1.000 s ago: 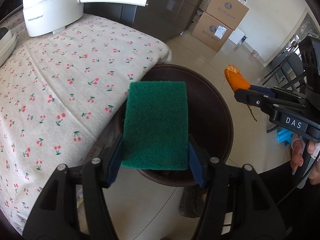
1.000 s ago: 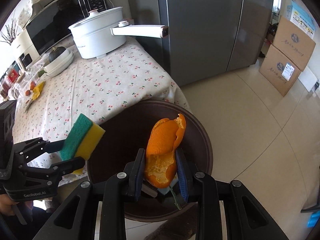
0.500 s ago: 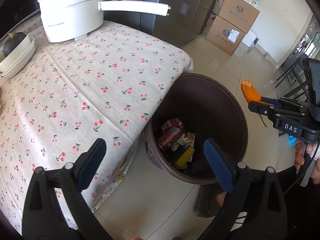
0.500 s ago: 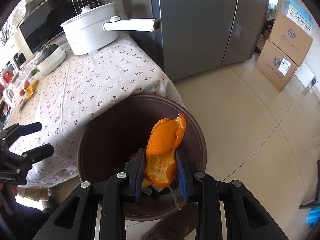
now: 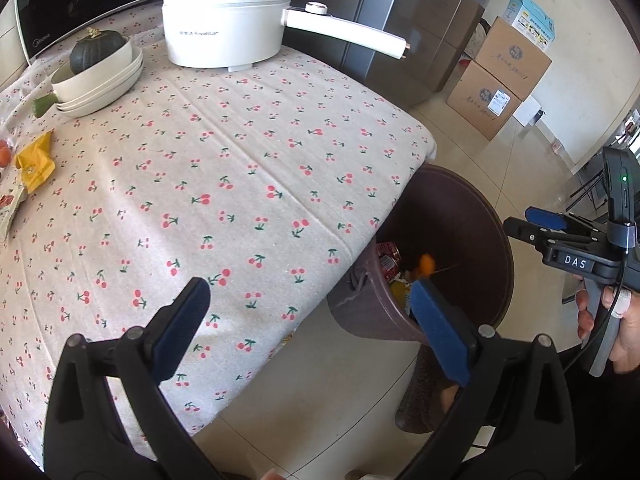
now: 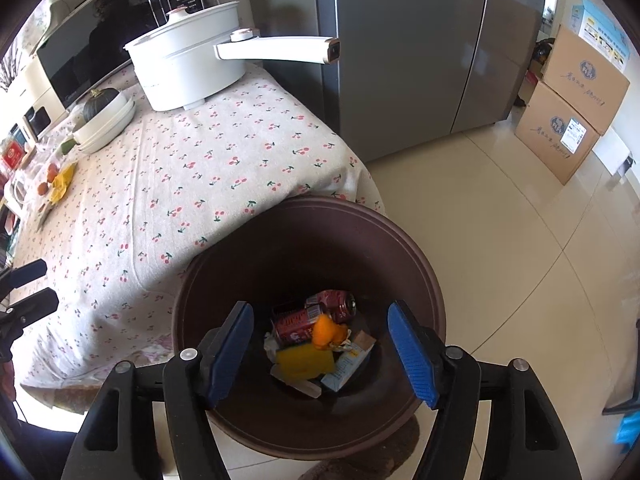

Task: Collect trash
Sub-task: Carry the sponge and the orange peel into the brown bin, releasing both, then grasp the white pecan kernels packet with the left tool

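The right claw (image 6: pixel 320 354) hangs over the bin (image 6: pixel 420 264) at the counter's (image 5: pixel 240 168) corner; its jaws, just opening, stand apart, empty, orange peel (image 6: pixel 326 332) dropped inside; the left claw (image 5: pixel 312 316) gapes empty.

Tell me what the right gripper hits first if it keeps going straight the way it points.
Likely the trash inside the brown bin: the open right gripper aims at the orange peel and yellow sponge. Depth is unclear.
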Available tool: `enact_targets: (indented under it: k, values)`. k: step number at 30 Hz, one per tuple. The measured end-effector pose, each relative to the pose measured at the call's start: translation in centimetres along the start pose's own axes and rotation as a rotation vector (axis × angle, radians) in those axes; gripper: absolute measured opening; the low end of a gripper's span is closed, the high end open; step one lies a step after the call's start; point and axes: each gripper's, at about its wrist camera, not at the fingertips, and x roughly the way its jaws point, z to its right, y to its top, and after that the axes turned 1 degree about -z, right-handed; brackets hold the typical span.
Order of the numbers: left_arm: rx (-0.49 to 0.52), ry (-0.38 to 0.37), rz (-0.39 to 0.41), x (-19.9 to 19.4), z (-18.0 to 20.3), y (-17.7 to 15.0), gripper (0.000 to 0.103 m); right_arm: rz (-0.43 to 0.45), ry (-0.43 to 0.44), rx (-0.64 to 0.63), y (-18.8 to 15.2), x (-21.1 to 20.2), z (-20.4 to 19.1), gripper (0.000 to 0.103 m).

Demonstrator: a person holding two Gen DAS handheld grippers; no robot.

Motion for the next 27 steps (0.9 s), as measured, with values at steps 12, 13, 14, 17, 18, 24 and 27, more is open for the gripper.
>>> enact_targets:
  k: [12,13,14,17,18,24,27]
  values:
    - [-0.109,0.061,0.03,-2.6,-5.3,-1.4,0.1,0.011,0.029,-0.062,1.6,0.2,-4.7,0.079]
    - [-0.12,0.07,0.036,-2.9,-5.8,-1.6,0.1,0.013,0.031,-0.069,1.8,0.2,-5.3,0.079]
    - [-0.132,0.079,0.043,-3.2,-6.4,-1.7,0.1,0.013,0.035,-0.075,1.9,0.3,-5.9,0.08]
    - [-0.171,0.105,0.063,-4.2,-8.1,-2.2,0.1,0.014,0.052,-0.098,2.4,0.4,-7.9,0.081]
    - [-0.185,0.114,0.069,-4.5,-8.8,-2.4,0.101,0.015,0.057,-0.107,2.5,0.5,-8.6,0.081]
    - [-0.287,0.175,0.095,-6.2,-13.9,-3.7,0.102,0.016,0.081,-0.163,3.3,1.1,-13.0,0.083]
    - [-0.34,0.206,0.093,-6.6,-16.7,-4.2,0.102,0.004,0.09,-0.189,3.7,1.8,-15.0,0.084]
